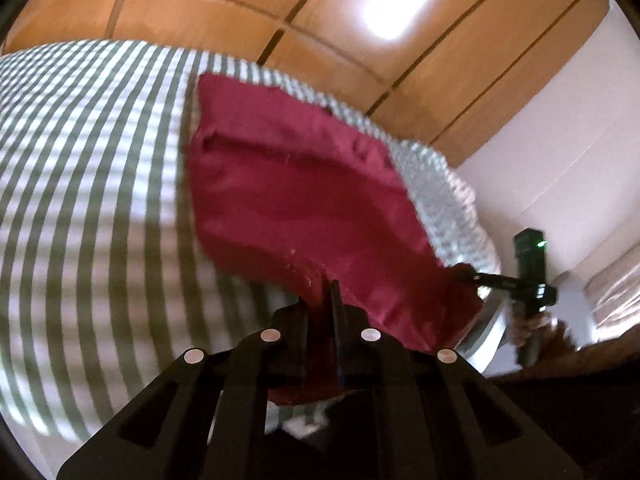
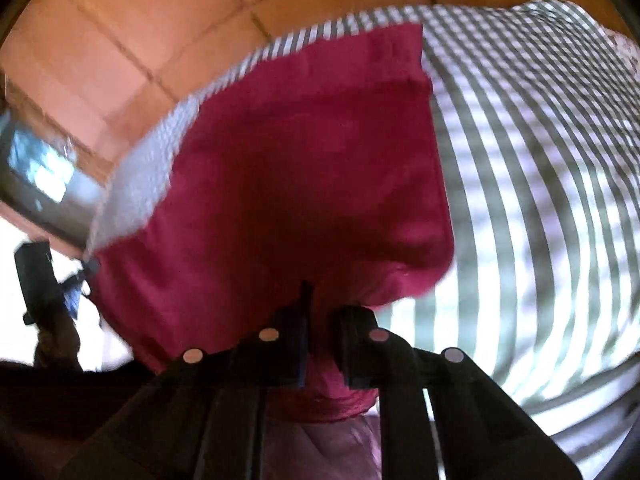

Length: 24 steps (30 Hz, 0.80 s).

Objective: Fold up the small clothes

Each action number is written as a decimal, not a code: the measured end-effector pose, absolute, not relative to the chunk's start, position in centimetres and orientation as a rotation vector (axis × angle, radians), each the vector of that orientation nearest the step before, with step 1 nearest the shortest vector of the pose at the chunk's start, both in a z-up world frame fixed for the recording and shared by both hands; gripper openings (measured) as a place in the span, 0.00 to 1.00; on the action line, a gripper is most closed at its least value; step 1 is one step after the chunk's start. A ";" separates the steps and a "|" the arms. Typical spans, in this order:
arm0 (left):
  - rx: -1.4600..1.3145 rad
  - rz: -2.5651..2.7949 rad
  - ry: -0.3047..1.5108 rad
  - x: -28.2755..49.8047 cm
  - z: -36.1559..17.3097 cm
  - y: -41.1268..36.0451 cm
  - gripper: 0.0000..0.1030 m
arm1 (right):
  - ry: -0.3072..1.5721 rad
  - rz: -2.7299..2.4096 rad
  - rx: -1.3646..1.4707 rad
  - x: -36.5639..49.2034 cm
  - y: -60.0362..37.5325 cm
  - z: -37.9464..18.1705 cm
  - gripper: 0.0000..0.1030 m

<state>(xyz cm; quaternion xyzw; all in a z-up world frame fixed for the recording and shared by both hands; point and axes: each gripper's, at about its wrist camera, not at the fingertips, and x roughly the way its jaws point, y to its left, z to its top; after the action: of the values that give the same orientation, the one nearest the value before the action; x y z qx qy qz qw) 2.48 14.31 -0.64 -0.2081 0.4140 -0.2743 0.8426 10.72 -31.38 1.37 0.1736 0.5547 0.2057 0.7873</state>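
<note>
**Both near corners pinched, fold starting**

Left gripper is clamping the red cloth's near corner; cloth is lying on the striped sheet.

Right gripper is clamping the other near corner. Advice: lift evenly, keeping the edge taut, landing it on the far hem.

Both views show heavy fisheye curvature with dark vignetting at the corners. Motion blur softens everything beyond the fingers. A bright glare patch sits on the wooden panels far ahead. The fingers themselves are dark and underexposed.
</note>
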 end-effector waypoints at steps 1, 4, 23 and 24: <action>-0.449 -0.587 0.866 3.2 -0.3 14.3 0.08 | 1.181 0.430 0.393 11.7 -31.2 1.2 0.11; -0.468 -0.585 0.849 5.4 0.5 13.9 0.08 | 1.165 0.390 0.402 14.6 -31.2 0.8 0.11; -0.657 -0.229 0.880 13.8 -3.4 20.1 0.75 | 1.011 0.307 0.603 18.2 -35.4 0.3 0.93; -0.645 -0.231 0.886 13.2 -3.7 20.2 0.75 | 1.014 0.284 0.593 17.3 -36.0 0.2 0.93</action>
<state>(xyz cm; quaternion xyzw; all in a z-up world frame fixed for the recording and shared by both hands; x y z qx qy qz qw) 13.16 20.24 -3.74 -0.3060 0.4203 -0.1094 0.8472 17.29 -36.00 0.16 0.2786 0.4769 0.1337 0.8229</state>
